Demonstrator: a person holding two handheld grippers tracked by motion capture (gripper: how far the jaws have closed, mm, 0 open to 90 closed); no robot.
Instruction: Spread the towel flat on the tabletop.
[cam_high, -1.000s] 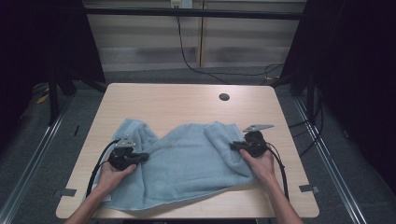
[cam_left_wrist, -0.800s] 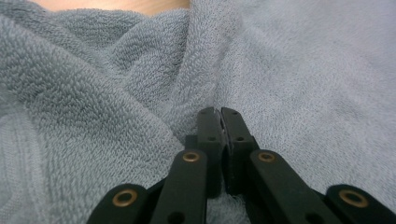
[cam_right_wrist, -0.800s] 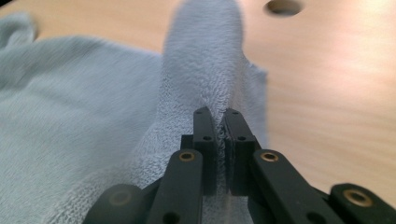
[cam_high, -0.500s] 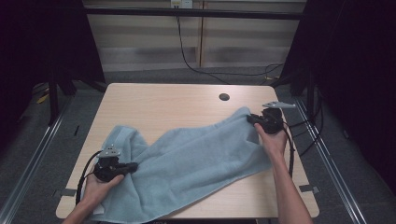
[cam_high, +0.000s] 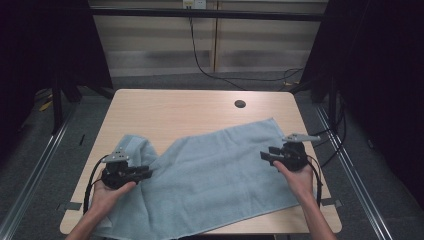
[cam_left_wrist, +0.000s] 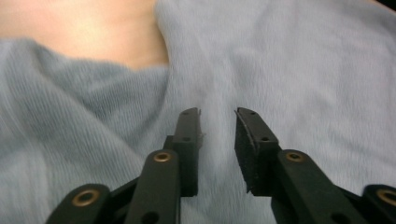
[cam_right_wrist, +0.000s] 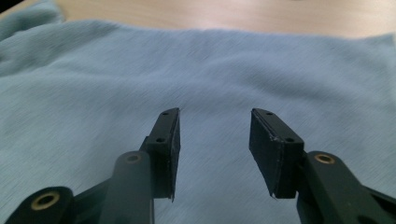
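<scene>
A light blue towel (cam_high: 220, 175) lies spread slantwise over the wooden table (cam_high: 190, 107), from the front left corner to the right edge, with a fold at its left end (cam_high: 134, 146). My left gripper (cam_high: 147, 173) hovers over that left end and points right. Its jaws have just been opening and stand apart with nothing between them (cam_left_wrist: 217, 114); the towel (cam_left_wrist: 303, 70) lies below. My right gripper (cam_high: 263, 156) sits over the towel's right edge and points left. Its jaws have also just been opening and are wide apart and empty (cam_right_wrist: 215, 114) above the towel (cam_right_wrist: 140, 70).
A round cable hole (cam_high: 240, 104) sits in the tabletop at the back right. The back half of the table is bare wood. Black cables (cam_high: 330, 145) trail off the right edge. Dark curtains stand on both sides.
The towel, bunched between the grippers a second ago, was pulled out slantwise and now lies flat. Both grippers have let go of it. The right hand came back toward the front.
</scene>
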